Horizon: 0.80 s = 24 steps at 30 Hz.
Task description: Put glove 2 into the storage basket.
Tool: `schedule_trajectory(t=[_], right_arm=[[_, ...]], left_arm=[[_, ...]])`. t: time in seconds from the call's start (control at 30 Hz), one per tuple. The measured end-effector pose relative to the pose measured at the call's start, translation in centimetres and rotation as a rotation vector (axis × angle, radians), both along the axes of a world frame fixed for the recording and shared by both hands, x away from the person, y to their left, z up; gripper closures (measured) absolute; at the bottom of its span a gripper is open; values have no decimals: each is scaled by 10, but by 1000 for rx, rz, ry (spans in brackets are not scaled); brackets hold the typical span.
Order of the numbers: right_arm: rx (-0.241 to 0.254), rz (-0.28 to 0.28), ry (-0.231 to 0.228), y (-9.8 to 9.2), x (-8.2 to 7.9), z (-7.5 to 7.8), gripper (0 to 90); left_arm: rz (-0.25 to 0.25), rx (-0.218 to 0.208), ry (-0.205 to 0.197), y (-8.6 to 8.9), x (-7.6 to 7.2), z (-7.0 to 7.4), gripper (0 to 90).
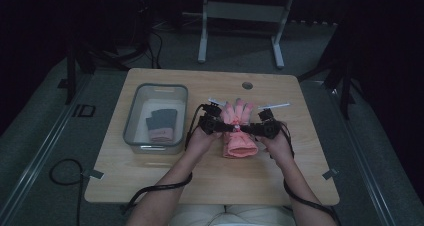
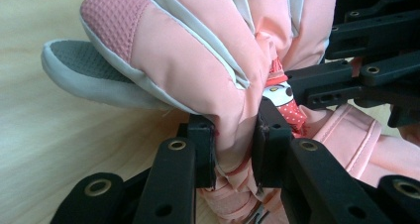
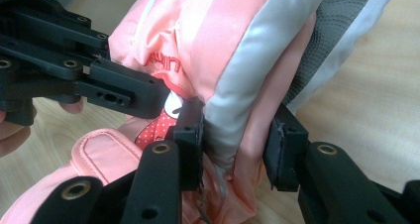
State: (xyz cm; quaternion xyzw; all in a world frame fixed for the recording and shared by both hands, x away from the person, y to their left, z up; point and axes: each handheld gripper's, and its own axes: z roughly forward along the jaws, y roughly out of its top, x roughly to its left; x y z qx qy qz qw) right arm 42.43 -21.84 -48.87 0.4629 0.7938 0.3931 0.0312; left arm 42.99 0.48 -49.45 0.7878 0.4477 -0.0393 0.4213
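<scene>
Both tools meet at mid-frame in the high view: the left tool (image 2: pixel 233 149) is clenched on a fold of the pink ski glove (image 1: pixel 239 131), while the right tool (image 3: pixel 237 149) straddles another fold, its jaws a little apart. One pink glove lies on the counter (image 1: pixel 165 183), fingers toward the top of the frame, cuff toward the bottom. One grey glove (image 1: pixel 161 125) sits in the clear bin (image 1: pixel 131 117) at centre left.

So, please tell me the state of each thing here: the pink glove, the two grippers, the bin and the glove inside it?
Pink glove: on the table, middle pinched from both sides, fingers raised.
Left gripper: shut on the pink glove.
Right gripper: jaws around the pink glove's fabric; one pad touches, the other shows a gap.
Grey bin: upright, without lid.
Dark glove: lying flat inside the grey bin.
</scene>
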Motion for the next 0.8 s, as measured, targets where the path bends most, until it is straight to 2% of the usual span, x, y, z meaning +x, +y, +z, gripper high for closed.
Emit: schedule_trajectory(t=[0.07,0.13,0.33,0.37,0.5,0.63,0.67,0.8], right_arm=[[0,1,-8,2,0,5,642],[4,16,-26,10,0,17,642],[23,40,-49,23,0,33,642],[27,52,-57,29,2,40,642],[28,71,-79,41,3,52,642],[24,101,-102,59,5,66,642],[11,112,-116,69,5,71,642],[18,128,-118,83,8,78,642]], left_arm=[[16,-3,-8,4,-3,9,737],[30,17,-33,9,-6,19,738],[49,44,-68,24,-11,44,738],[49,54,-73,28,-12,48,738],[71,59,-100,44,-15,65,738],[94,57,-107,62,-18,77,737],[100,59,-110,66,-18,79,737],[120,68,-118,82,-20,88,737]])
